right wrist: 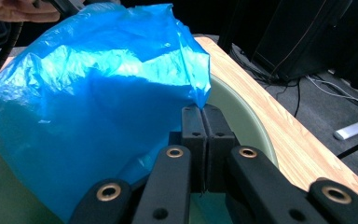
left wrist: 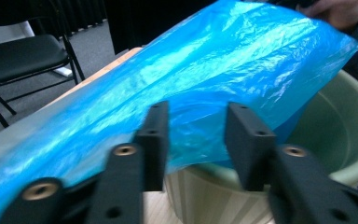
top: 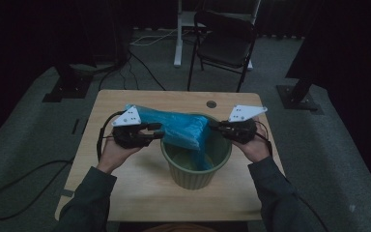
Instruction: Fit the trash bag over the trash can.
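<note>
A bright blue, glossy plastic bag (top: 186, 128) shows crinkled highlights. The bin (top: 196, 175) is pale sage green with fine vertical ribs on its outer wall. The desk (top: 140, 188) is light wood with a straight grain. Both tongs, left (top: 157, 132) and right (top: 214, 126), are matte black with brass-coloured rivets and pale grey plates. The folding chair (top: 224, 43) is black, on a grey floor (top: 24, 145).

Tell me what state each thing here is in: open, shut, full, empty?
Left hand-held gripper: open, jaws apart at the blue bag's edge.
Right hand-held gripper: shut on the bag's corner.
Blue plastic bag: crumpled, stretched over the bin, partly hanging inside.
Green bin: upright on the table, not yet lined.
Folding chair: unfolded, nobody on it.
</note>
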